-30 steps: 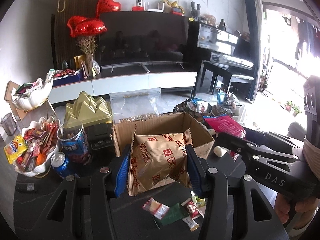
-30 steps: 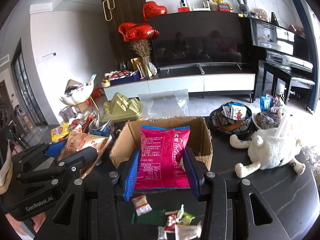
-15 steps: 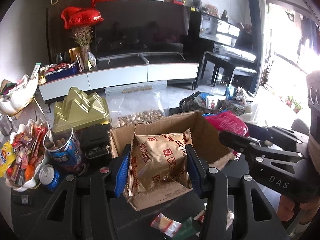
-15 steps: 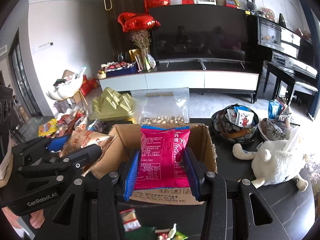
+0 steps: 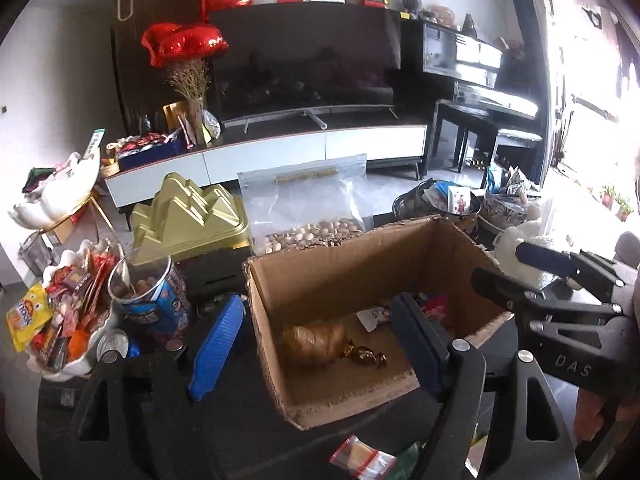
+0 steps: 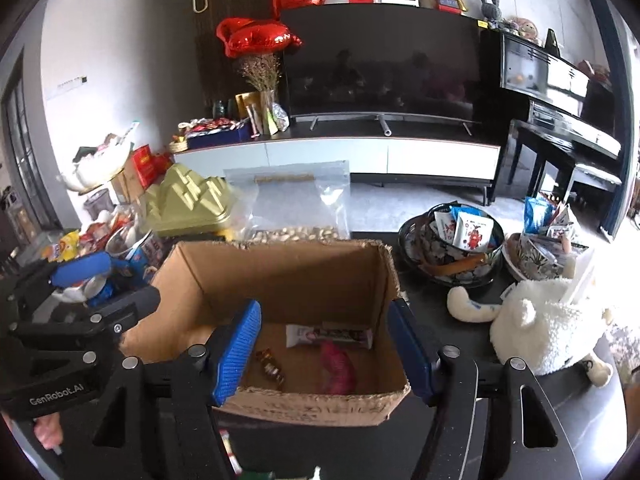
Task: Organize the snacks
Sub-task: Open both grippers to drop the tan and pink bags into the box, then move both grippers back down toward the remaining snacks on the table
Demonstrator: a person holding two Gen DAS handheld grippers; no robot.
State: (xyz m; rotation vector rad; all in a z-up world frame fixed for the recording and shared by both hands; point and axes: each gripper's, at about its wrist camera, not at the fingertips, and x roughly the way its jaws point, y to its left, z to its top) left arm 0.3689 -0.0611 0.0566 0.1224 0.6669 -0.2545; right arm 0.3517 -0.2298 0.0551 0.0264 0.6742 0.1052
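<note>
An open cardboard box stands on the dark table. Inside lie the tan biscuit bag, the pink snack bag, a white bar wrapper and small candies. My left gripper is open and empty, its fingers straddling the box's left wall. My right gripper is open and empty, its fingers straddling the box's front right. Each gripper shows in the other's view, the right one and the left one.
A zip bag of pistachios and a gold mountain-shaped box stand behind the box. A snack-filled white dish and a blue canister sit left. Two snack bowls and a white plush sit right. Loose candies lie in front.
Both grippers opened and let go: the tan biscuit bag and the pink bag dropped into the box. Both grippers moved forward, closer over the box.
</note>
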